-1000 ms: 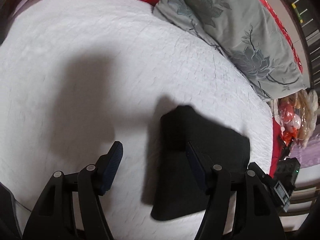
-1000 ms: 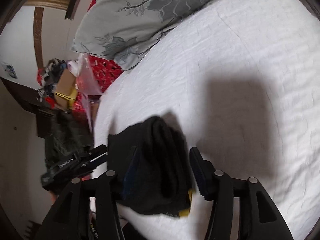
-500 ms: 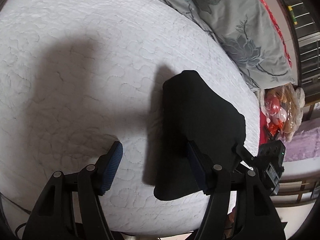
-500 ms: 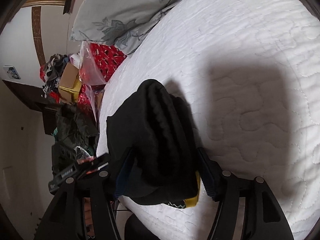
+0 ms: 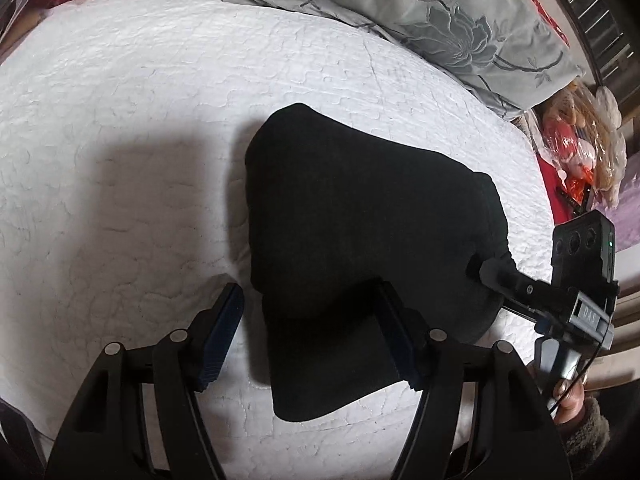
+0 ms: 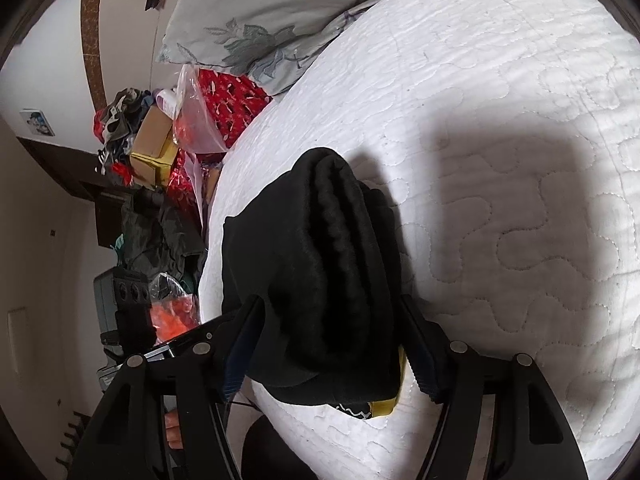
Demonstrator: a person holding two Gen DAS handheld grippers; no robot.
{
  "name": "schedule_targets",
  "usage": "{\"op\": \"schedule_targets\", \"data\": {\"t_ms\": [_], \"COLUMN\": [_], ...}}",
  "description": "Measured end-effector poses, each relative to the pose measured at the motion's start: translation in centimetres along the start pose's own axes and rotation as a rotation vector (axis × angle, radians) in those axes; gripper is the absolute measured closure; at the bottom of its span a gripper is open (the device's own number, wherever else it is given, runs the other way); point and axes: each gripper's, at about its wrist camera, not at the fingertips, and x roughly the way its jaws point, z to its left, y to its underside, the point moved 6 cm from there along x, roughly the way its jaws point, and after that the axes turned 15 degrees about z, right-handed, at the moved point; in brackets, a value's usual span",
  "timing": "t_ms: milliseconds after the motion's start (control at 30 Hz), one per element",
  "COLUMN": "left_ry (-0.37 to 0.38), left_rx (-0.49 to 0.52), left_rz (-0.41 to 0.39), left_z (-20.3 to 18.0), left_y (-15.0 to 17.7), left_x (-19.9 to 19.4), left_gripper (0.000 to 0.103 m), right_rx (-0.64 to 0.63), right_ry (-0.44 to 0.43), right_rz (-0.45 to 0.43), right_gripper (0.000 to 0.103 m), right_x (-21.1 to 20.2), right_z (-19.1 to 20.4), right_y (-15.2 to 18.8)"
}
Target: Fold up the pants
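A: How far along can the folding be judged to be?

B: Nearly finished, it would seem. The black, thick-knit pants (image 5: 360, 216) are seen as a compact folded bundle lying on the white quilted bed cover (image 5: 120, 140), in the centre of the left wrist frame. Only a final squaring or release appears to be left.

A: And the tools?

B: The left tool (image 5: 308, 334) is held wide apart at the lower middle, with the near edge of the bundle between its jaws; nothing is gripped. The right tool (image 6: 332, 348) is spread on either side of the bundle's end, and whether cloth is pinched cannot be told.

A: What is shown by one view and not the other?

B: In the left wrist view the flat top of the bundle is shown, with the right tool touching its edge at centre right. In the right wrist view the stacked layers are seen end-on, and a yellow strip (image 6: 386, 406) at the lower centre, hidden from the other camera. A grey floral pillow (image 6: 260, 20) is visible at the top in both views.
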Motion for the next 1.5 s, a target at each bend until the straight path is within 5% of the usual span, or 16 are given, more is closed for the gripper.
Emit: {"op": "schedule_targets", "data": {"t_ms": [100, 200, 400, 900, 1233, 1500], "left_ry": [0.006, 0.019, -0.076, -0.095, -0.132, -0.172], "left_rx": [-0.009, -0.001, 0.023, -0.007, -0.113, -0.161], "left_rz": [-0.003, -0.005, -0.075, -0.164, -0.241, -0.219], "left_z": [0.0, -0.4, -1.6, 0.0, 6.9, 9.7], "left_y": [-0.2, 0.0, 0.4, 1.3, -1.4, -3.8], "left_x": [0.1, -0.2, -1.6, -6.6, -12.0, -10.5], "left_gripper": [0.037, 0.055, 0.078, 0.079, 0.079, 0.079], "right_rx": [-0.039, -0.083, -0.096, -0.163, -0.255, -0.263], "right_ry": [0.044, 0.17, 0.204, 0.246, 0.221, 0.27], "right_rz": [-0.009, -0.016, -0.047, -0.065, -0.03, -0.014], "right_gripper": [0.036, 0.055, 0.066, 0.068, 0.068, 0.068], "right_x": [0.4, 0.8, 0.0, -0.6, 4.1, 7.2], "right_z": [0.4, 1.0, 1.9, 6.7, 14.5, 15.7], "right_y": [0.1, 0.3, 0.9, 3.2, -0.6, -3.4]}}
